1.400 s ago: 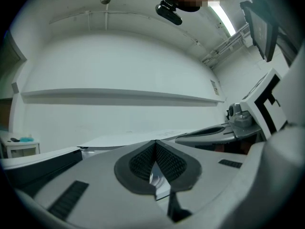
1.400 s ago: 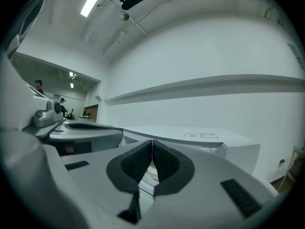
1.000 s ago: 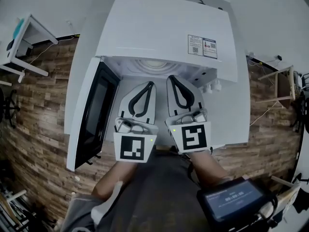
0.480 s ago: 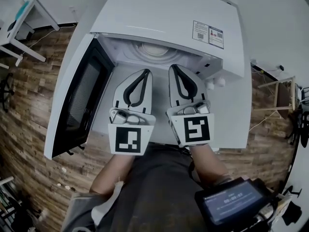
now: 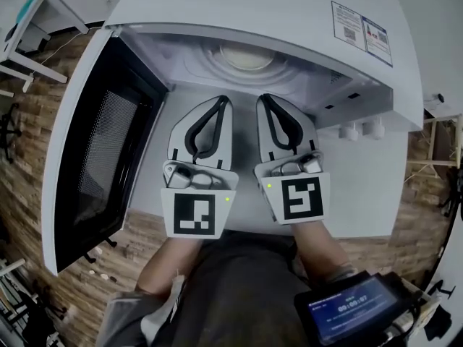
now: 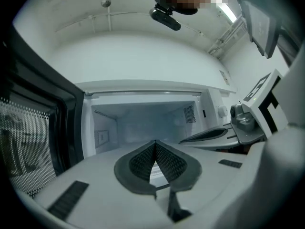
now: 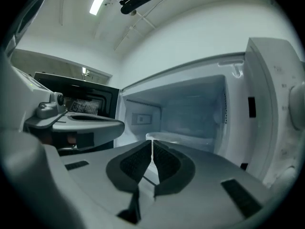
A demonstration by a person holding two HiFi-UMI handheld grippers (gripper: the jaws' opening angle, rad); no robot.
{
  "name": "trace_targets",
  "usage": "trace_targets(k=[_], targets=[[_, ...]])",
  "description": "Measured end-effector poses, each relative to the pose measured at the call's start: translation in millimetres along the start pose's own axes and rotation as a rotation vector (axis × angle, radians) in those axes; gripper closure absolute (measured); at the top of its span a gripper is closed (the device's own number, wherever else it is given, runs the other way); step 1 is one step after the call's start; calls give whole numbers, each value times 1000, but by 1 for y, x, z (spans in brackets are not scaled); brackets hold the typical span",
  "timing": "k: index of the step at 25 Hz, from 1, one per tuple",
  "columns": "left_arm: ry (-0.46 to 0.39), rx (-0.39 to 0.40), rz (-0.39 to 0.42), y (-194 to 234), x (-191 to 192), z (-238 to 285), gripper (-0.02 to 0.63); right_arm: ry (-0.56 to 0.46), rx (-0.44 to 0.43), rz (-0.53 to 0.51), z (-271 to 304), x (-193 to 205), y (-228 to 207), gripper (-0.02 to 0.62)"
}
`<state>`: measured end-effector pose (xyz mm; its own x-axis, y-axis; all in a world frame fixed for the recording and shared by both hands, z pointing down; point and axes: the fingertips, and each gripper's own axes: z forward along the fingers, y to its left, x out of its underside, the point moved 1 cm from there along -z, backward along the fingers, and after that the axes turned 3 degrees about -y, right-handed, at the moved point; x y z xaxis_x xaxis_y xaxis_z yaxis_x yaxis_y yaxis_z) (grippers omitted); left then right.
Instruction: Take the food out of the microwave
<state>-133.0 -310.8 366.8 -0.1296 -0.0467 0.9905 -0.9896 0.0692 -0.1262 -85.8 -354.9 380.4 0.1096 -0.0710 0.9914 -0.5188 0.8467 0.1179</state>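
A white microwave (image 5: 275, 13) stands with its door (image 5: 94, 157) swung open to the left. Deep in the cavity a pale round dish (image 5: 246, 55) sits on the turntable; its white rim (image 7: 183, 140) shows low in the right gripper view. What lies in the dish is hidden. My left gripper (image 5: 223, 98) and right gripper (image 5: 265, 97) are side by side just in front of the opening, both pointing into it and short of the dish. Each has its jaws shut with nothing between them (image 6: 155, 142) (image 7: 152, 141).
Two control knobs (image 5: 362, 130) sit on the microwave's right panel. The open door's dark window (image 6: 28, 147) stands close on the left. A screen device (image 5: 354, 311) hangs at my lower right. A white table (image 5: 29, 35) stands far left on the wood-pattern floor.
Both grippers and the head camera have sunk toward the opening. The microwave now fills more of the view and more of its cavity and dish shows. Both jaw pairs stayed shut.
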Motion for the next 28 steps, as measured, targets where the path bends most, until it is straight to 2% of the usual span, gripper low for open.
trace_targets(k=[6,15,18,21,23,28], targets=[[36,3,-46,7,18,6,598,67,12,12,13,24,0,581],[41,-16,-123,25,19,16,598,112,26,32,31,26,3,543],[57,-14,-133,28,23,17,598,119,29,32,33,28,8,458],[62,-10,-139,27,25,18,598,123,49,38,34,30,4,308],[63,-10,-144,28,25,18,598,128,57,47,38,30,1,236],[68,-11,-142,33,26,21,598,137,57,66,47,31,-2,149]])
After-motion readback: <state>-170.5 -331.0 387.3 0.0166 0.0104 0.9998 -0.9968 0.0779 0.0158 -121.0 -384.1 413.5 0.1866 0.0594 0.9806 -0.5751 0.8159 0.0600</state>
